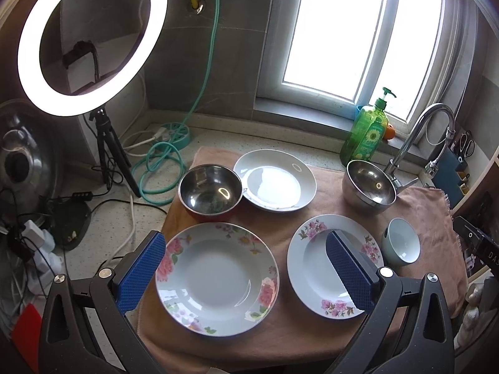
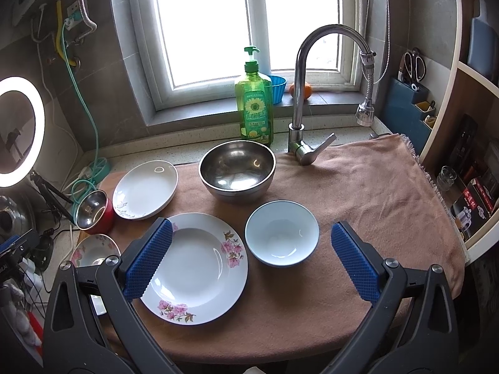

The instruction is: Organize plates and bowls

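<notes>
Both grippers hang with fingers spread wide and empty above a pink towel [image 2: 358, 187]. The left gripper [image 1: 246, 268] frames a rose-rimmed plate [image 1: 217, 279]; the right gripper [image 2: 249, 261] frames a pink-blossom plate [image 2: 195, 269] and pale blue bowl [image 2: 282, 237]. Farther back sit a red-sided steel bowl [image 1: 210, 191], a white plate [image 1: 274, 179] and a large steel bowl [image 2: 237, 170], before the green soap bottle [image 2: 255, 106].

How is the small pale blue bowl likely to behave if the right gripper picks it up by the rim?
The pale blue bowl looks glazed and glossy, so its rim may slip between the textured pads. It appears ceramic, probably rigid and chip-prone. Standing upright and empty on the soft towel, it seems unlikely to roll, though a push might tip it.
</notes>
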Available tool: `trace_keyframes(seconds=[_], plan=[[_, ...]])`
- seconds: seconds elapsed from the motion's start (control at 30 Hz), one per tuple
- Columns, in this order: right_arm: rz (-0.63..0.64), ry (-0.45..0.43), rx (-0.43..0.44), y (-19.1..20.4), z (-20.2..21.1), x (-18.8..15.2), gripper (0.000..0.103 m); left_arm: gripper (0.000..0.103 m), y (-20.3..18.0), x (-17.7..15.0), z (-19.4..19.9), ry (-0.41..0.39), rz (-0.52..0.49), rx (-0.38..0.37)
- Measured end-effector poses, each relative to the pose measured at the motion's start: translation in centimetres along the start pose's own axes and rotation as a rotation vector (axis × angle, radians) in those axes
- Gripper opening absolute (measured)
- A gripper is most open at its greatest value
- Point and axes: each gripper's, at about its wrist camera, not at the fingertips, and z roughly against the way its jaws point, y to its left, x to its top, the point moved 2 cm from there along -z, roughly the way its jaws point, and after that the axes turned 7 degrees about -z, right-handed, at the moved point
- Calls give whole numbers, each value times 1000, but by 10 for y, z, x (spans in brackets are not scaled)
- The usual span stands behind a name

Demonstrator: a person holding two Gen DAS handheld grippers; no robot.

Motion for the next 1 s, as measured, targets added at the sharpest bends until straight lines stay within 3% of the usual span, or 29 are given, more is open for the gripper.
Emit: trace_keyframes(seconds=[0.57, 1.0], plan=[[-2, 13, 2, -3, -6, -4, 103, 102, -1, 0, -4, 9, -16, 1], [-55, 123, 44, -19, -39, -13, 103, 102, -16, -3, -32, 81, -63, -66]])
